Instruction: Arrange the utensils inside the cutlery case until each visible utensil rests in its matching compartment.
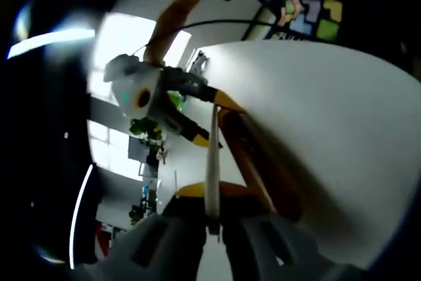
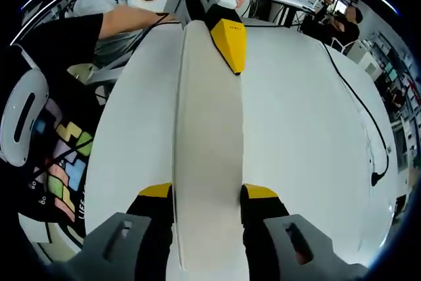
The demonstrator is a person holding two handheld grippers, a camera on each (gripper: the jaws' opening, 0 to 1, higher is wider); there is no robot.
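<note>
Long pale cutlery case held at both ends above the white worktop (image 2: 309, 136)

Right tool (image 2: 208, 197) and left tool (image 1: 212, 212) each clamp an end of the long, pale, flat cutlery case (image 2: 209, 136); its contents cannot be seen.

Long, flat cream-white cutlery case (image 2: 209, 162) on a plain white table (image 2: 309, 136). Right gripper (image 2: 209, 197): yellow-tipped black fingers (image 2: 156, 192) on grey bodies. Left gripper (image 2: 223, 27): yellow tip, black shank, white housing with a yellow ring. Black cable (image 2: 358, 116) crosses the white surface. Person's black shirt (image 2: 56, 182) carries a multicoloured block pattern of pink, blue, yellow and green.
</note>
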